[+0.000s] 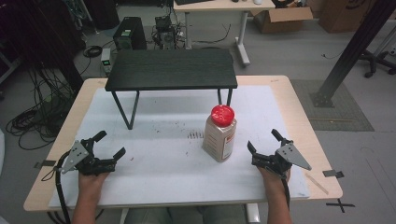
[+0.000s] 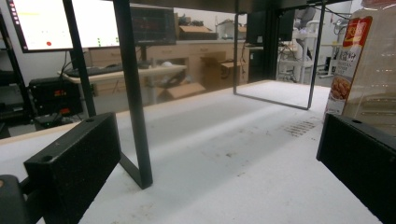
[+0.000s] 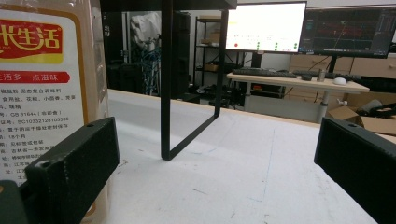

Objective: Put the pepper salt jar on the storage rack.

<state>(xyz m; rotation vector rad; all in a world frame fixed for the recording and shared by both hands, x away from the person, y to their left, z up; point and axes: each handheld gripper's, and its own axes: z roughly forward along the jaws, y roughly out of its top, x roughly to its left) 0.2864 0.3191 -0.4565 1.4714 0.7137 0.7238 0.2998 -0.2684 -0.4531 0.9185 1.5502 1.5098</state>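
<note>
Now both grippers rest empty, jaws spread: left gripper (image 1: 103, 148) well left of the jar (image 1: 220, 134), right gripper (image 1: 266, 145) just right of it. Tall and narrow, the jar would likely topple if bumped. Behind it stands the shelf (image 1: 171, 68); the mat (image 1: 159, 182) before it is bare.
</note>
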